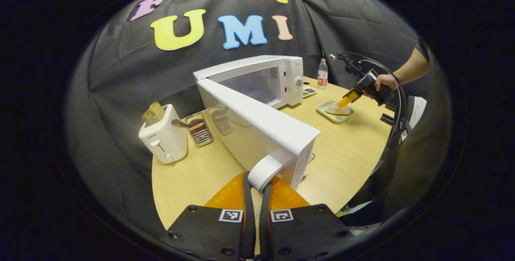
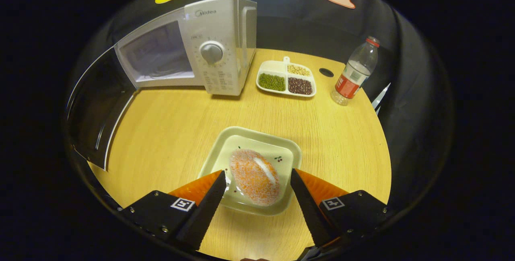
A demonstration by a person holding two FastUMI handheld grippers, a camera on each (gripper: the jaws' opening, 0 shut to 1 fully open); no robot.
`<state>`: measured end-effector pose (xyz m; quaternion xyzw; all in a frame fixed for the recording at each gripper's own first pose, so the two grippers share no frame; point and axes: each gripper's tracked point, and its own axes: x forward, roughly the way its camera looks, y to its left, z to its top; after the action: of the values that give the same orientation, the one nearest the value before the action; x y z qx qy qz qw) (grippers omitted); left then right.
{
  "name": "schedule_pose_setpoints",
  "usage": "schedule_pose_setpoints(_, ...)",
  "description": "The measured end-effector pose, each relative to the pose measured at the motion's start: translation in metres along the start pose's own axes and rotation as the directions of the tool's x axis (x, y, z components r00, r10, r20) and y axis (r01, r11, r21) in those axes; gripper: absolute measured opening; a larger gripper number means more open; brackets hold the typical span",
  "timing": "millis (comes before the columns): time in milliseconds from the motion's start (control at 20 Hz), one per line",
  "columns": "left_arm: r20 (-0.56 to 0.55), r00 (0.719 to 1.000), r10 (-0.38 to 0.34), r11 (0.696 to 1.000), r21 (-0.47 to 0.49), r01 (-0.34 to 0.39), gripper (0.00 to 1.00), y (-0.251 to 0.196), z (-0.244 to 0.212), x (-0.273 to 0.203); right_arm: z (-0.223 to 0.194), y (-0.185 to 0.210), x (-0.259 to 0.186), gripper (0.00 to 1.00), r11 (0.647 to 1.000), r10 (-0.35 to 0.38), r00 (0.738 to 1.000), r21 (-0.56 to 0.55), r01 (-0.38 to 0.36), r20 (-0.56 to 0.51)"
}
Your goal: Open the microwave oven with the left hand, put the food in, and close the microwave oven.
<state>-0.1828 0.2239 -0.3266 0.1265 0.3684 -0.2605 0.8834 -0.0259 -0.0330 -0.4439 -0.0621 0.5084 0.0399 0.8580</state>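
The white microwave oven (image 1: 277,78) (image 2: 213,48) stands on the wooden table with its door (image 1: 257,128) (image 2: 94,108) swung wide open. My left gripper (image 1: 257,190) is shut on the door's white handle (image 1: 263,172) at the door's free end. An orange, bun-like piece of food (image 2: 254,176) (image 1: 337,109) lies on a pale square plate (image 2: 283,148) (image 1: 328,115). My right gripper (image 2: 257,178) (image 1: 347,99) hangs open over that plate, one finger on each side of the food, not pressing it. A hand holds it, seen in the left gripper view.
A white toaster (image 1: 164,136) and a wire rack (image 1: 199,129) stand left of the door. Behind the plate sit a divided tray of beans (image 2: 286,79) and a plastic water bottle (image 2: 354,74) (image 1: 322,74). The table's edge curves close on all sides.
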Motion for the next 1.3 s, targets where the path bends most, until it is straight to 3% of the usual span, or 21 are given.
schedule_pose_setpoints(250, -0.015, 1.0, 0.015, 1.0, -0.003, -0.015, 0.11, 0.003, -0.001, -0.003, -0.01, 0.009, 0.018, 1.0, 0.999, 0.054, 0.996, 0.006, -0.054, -0.068)
schedule_pose_setpoints(300, -0.015, 1.0, 0.015, 1.0, -0.002, -0.015, 0.11, 0.003, -0.001, -0.003, -0.01, 0.01, 0.017, 0.87, 0.999, 0.046, 0.997, -0.025, -0.047, -0.068)
schedule_pose_setpoints(400, -0.009, 1.0, 0.026, 1.0, 0.0, -0.026, 0.13, 0.004, 0.0, -0.005, -0.008, 0.013, 0.014, 0.74, 0.996, 0.037, 0.997, -0.084, -0.043, -0.068)
schedule_pose_setpoints(450, -0.006, 0.999, 0.031, 0.999, 0.009, -0.031, 0.13, 0.006, 0.0, -0.005, -0.006, 0.014, 0.012, 0.74, 0.994, 0.018, 0.998, -0.109, -0.024, -0.057)
schedule_pose_setpoints(500, -0.003, 0.999, 0.039, 0.999, 0.017, -0.039, 0.17, 0.006, -0.002, -0.007, 0.0, 0.016, 0.007, 0.63, 0.992, 0.017, 0.999, -0.125, -0.021, -0.038)
schedule_pose_setpoints(600, 0.015, 0.997, 0.071, 0.997, 0.032, -0.072, 0.22, 0.01, -0.001, -0.011, 0.008, 0.026, 0.001, 0.63, 0.989, 0.026, 1.0, -0.144, -0.028, -0.014)
schedule_pose_setpoints(700, 0.035, 0.997, 0.072, 0.997, 0.038, -0.073, 0.37, 0.006, 0.004, -0.019, 0.014, 0.036, -0.006, 0.63, 0.988, 0.047, 0.999, -0.147, -0.046, 0.003)
schedule_pose_setpoints(750, 0.041, 0.997, 0.072, 0.997, 0.029, -0.073, 0.33, 0.006, 0.003, -0.024, 0.017, 0.04, -0.01, 0.63, 0.988, 0.055, 0.998, -0.144, -0.053, 0.012)
schedule_pose_setpoints(850, 0.046, 0.996, 0.082, 0.997, 0.002, -0.082, 0.45, 0.008, 0.001, -0.036, 0.023, 0.051, -0.018, 0.63, 0.988, 0.078, 0.996, -0.139, -0.073, 0.032)
schedule_pose_setpoints(1000, 0.066, 0.986, 0.153, 0.987, -0.061, -0.149, 0.72, 0.018, 0.004, -0.062, 0.032, 0.071, -0.036, 0.63, 0.982, 0.105, 0.992, -0.168, -0.091, 0.074)
schedule_pose_setpoints(1150, 0.173, 0.953, 0.249, 0.961, -0.169, -0.221, 0.81, 0.02, 0.044, -0.102, 0.045, 0.092, -0.053, 0.63, 0.969, 0.116, 0.985, -0.234, -0.085, 0.125)
schedule_pose_setpoints(1300, 0.269, 0.901, 0.34, 0.929, -0.246, -0.277, 0.89, 0.019, 0.087, -0.123, 0.059, 0.103, -0.065, 0.63, 0.954, 0.059, 0.979, -0.3, 0.002, 0.194)
